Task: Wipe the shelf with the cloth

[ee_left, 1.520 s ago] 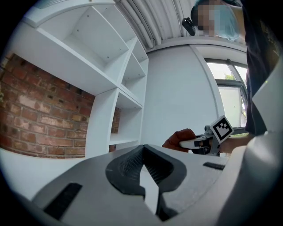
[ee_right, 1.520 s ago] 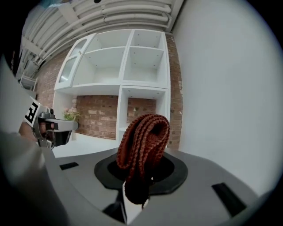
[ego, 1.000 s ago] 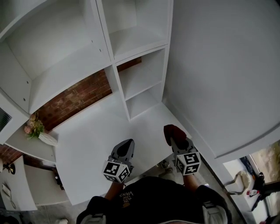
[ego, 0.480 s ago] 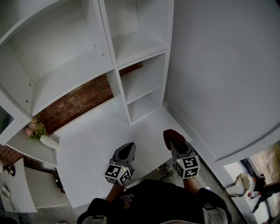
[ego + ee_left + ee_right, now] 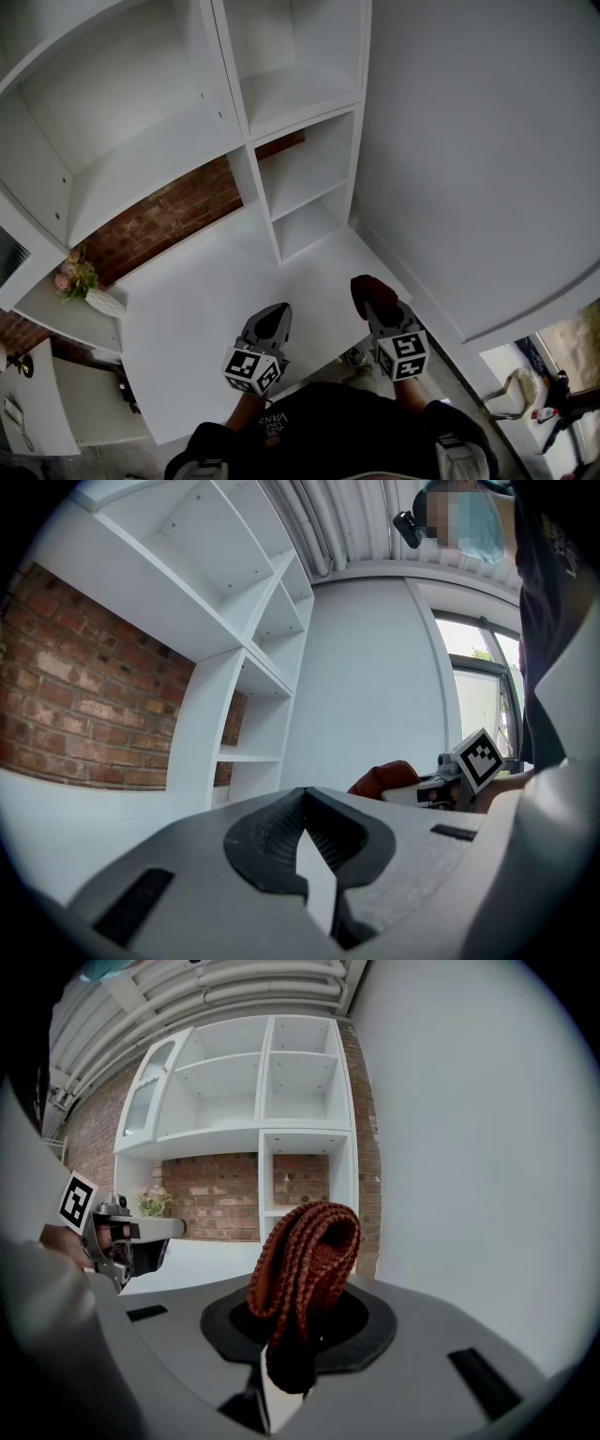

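Note:
A folded dark red knitted cloth (image 5: pixel 305 1283) stands up between the jaws of my right gripper (image 5: pixel 298 1335), which is shut on it. In the head view that cloth (image 5: pixel 371 290) pokes out ahead of the right gripper (image 5: pixel 377 302) over the white desk top (image 5: pixel 206 291). My left gripper (image 5: pixel 270 321) hovers over the desk's near edge, its jaws shut with nothing between them (image 5: pixel 302 832). The white shelf unit (image 5: pixel 291 159) with open compartments rises beyond the desk; its narrow right column (image 5: pixel 302 1162) faces the right gripper.
A brick wall (image 5: pixel 159 217) backs the desk. A small vase of flowers (image 5: pixel 77 277) sits on a low side ledge at the left. A plain white wall (image 5: pixel 469 141) closes the right side. A window (image 5: pixel 487 696) lies to the right behind me.
Both grippers have stayed almost in place over the desk's near edge; the view shifted slightly between the oldest frame and now. The cloth stays held.

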Demonstrator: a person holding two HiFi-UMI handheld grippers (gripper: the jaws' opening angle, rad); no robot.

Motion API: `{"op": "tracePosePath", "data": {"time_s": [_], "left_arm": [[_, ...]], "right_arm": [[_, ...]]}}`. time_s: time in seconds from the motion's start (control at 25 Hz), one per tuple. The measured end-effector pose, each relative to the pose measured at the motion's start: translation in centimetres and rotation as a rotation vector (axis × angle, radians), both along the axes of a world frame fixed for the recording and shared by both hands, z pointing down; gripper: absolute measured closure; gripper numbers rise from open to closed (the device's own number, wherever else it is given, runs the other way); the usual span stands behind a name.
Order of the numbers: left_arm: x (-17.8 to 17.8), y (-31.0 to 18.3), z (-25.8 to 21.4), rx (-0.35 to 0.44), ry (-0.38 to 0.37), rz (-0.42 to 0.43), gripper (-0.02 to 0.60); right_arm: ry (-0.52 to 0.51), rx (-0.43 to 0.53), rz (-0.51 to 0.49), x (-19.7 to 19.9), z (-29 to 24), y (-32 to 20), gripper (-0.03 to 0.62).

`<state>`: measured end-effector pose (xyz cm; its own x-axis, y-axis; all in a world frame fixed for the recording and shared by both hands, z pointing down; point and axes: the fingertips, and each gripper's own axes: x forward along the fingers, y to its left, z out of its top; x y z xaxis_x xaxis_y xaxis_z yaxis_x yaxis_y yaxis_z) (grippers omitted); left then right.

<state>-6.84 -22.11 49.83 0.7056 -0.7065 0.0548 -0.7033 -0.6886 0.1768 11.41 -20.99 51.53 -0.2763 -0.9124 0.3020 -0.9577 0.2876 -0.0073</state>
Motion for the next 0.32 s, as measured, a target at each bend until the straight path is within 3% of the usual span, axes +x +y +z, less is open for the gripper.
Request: {"op": "tracePosePath", "data": {"time_s": [0.32], "left_arm": [[-0.15, -0.37, 0.12, 0.002, 0.002, 0.007, 0.575]], "right_arm": [[0.008, 0.000, -0.002, -0.33, 0.08, -0.31, 0.507]]}}
